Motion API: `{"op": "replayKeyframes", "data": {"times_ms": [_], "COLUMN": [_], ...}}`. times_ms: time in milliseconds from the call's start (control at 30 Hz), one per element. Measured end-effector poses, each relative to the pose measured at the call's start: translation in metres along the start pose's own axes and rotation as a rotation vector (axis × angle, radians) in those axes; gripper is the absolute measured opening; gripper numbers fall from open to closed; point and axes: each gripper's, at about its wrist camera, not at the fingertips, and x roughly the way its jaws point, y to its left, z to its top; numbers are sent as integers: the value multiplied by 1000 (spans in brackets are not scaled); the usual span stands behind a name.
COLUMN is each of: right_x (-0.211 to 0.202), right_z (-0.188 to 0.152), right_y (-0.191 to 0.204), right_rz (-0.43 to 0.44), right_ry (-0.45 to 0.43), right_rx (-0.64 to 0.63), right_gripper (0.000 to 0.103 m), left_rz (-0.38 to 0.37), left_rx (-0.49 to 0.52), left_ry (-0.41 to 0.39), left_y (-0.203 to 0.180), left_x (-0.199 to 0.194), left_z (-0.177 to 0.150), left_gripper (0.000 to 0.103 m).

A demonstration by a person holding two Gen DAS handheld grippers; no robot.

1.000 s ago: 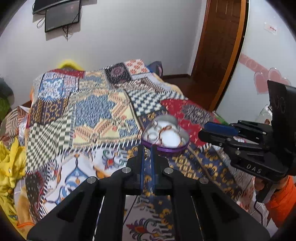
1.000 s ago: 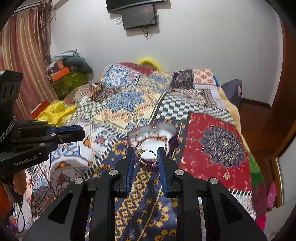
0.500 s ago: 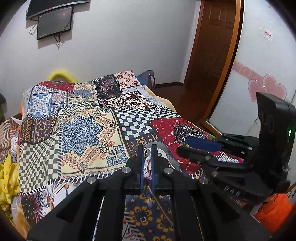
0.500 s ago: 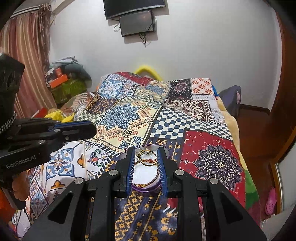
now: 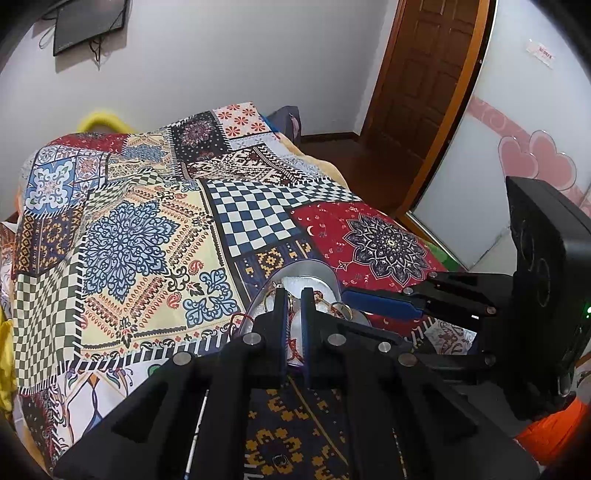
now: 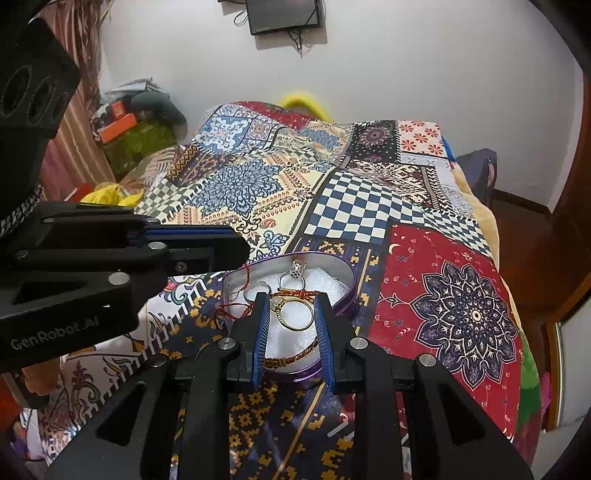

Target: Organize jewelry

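Note:
A heart-shaped purple tin [image 6: 345, 288] with white padding lies on the patchwork bedspread [image 6: 258, 184]. It holds a gold ring [image 6: 295, 314], a silver ring with a charm [image 6: 293, 278], a braided red-gold bracelet [image 6: 295, 356] and a red cord [image 6: 236, 310]. My right gripper [image 6: 290, 301] hovers just above the tin, jaws narrowly apart around the gold ring; whether they grip it is unclear. My left gripper [image 5: 291, 295] is shut, its tips over the tin [image 5: 325, 275] with red cord between its fingers. Each gripper shows in the other's view.
The bedspread [image 5: 147, 240] covers the whole bed. A yellow cloth [image 6: 110, 194] and piled boxes [image 6: 125, 129] are at the left. A wooden door [image 5: 424, 81] and dark floor lie to the right. A screen [image 6: 284, 14] hangs on the white wall.
Both grippers have come down and closer to the tin, which now sits right under their fingertips. The gold ring has stayed between my right jaws.

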Motion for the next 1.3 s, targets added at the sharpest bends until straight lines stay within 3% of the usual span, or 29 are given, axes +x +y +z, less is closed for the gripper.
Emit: {"op": "replayKeyframes", "data": {"times_ms": [300,600,933,1300], "right_x": [8,0,-27,-21], "right_z": [0,3,3,-25], "right_y": [-2,-1,11,49], "right_rz": [3,-15,-18,26], "right_ry": [25,28,2,68], "right_rx": [-4,1,-11,-30], "right_gripper": [23,23,29,33], "left_rz": [0,22,84,157], "left_rx": [23,37,19,-4], "left_ry": [12,-24,-94,-43], "left_y": [-4,-9,-5,15], "left_x": [6,-13,-63,-86], "left_z": [0,1,-4,-49], "left_gripper": [6,30,45,45]}}
